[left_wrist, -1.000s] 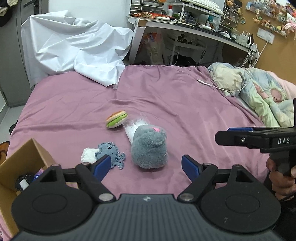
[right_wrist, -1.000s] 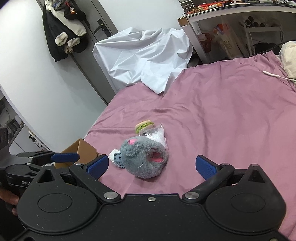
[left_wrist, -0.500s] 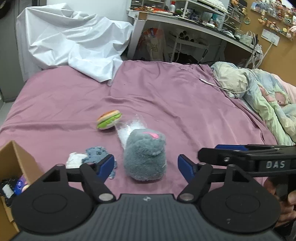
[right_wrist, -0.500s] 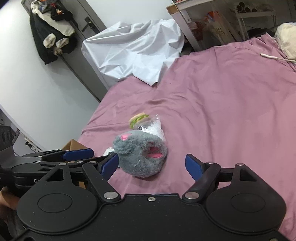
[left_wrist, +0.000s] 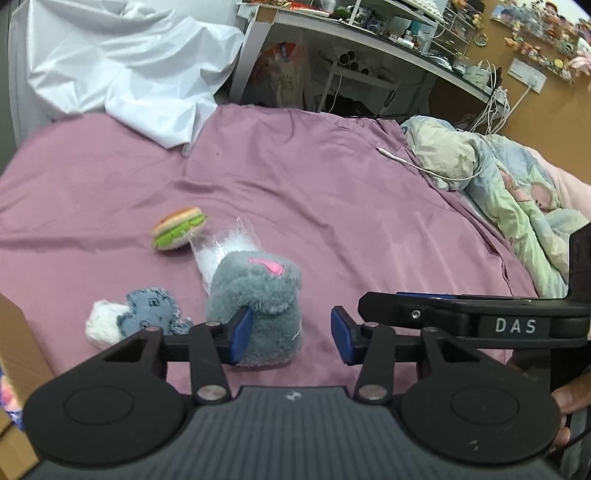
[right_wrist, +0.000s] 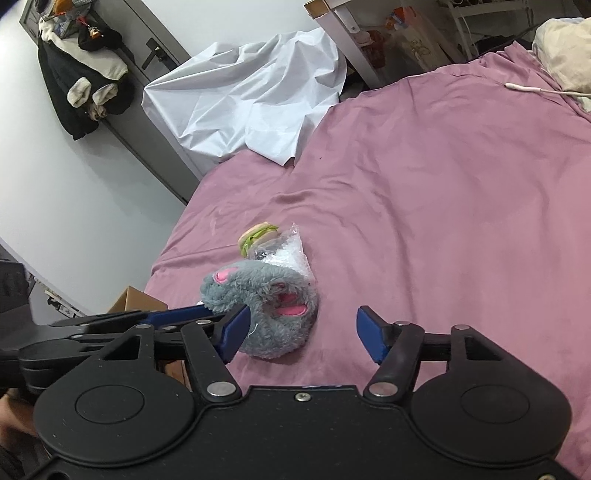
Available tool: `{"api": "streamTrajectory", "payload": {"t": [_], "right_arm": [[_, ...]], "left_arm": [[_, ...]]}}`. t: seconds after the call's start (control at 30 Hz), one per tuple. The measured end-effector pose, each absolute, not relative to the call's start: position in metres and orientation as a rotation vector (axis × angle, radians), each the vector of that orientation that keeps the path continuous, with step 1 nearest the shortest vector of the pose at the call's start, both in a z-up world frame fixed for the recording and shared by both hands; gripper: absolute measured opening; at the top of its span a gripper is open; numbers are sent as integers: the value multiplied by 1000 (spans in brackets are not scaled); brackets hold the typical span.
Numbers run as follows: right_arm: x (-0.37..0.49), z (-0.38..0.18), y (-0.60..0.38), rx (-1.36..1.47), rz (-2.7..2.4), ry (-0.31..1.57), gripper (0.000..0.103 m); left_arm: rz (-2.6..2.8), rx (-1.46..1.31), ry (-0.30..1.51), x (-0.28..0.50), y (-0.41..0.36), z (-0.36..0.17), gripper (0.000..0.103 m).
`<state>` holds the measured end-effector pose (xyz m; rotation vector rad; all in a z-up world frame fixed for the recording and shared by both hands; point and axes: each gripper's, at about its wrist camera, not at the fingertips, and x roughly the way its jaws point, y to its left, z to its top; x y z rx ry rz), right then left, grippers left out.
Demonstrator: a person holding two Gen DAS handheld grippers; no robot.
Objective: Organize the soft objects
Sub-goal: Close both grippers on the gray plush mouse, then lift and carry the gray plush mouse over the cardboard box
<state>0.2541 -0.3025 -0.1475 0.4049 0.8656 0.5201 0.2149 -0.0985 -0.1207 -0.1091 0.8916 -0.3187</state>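
Note:
A grey plush toy with pink patches lies on the purple bedsheet. My left gripper has the plush between its jaws, which are closing. Its left pad is at the fur and the right pad stands clear of it. My right gripper straddles the same grey plush toy from the other side. Its jaws are closing too, with the right pad well off the fur. Close by lie a burger toy, a clear bag of white stuffing and a blue octopus toy.
A cardboard box stands at the bed's left edge, partly hidden by the left gripper. A white sheet drapes over the far corner. A rumpled quilt and a white cable lie at the right. A desk stands behind the bed.
Both grippers have sunk closer to the grey plush and their jaws have narrowed around it. The plush and the other toys have not moved.

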Motion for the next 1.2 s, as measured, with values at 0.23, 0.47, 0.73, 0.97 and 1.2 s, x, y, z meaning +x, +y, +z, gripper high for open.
{"api": "streamTrajectory", "payload": {"t": [0.23, 0.47, 0.73, 0.97, 1.2], "right_arm": [[262, -150, -294, 407, 542, 880, 59], [274, -158, -277, 415, 567, 907, 54], [283, -169, -256, 411, 607, 956, 52], [294, -189, -249, 504, 602, 1008, 33], [286, -169, -245, 477, 646, 958, 21]], "left_arm": [[-266, -138, 894, 222, -88, -131, 46], [-191, -147, 899, 230, -75, -138, 46], [-124, -241, 938, 234, -58, -148, 30], [-118, -305, 949, 235, -46, -149, 25], [-126, -348, 937, 229, -37, -137, 24]]}}
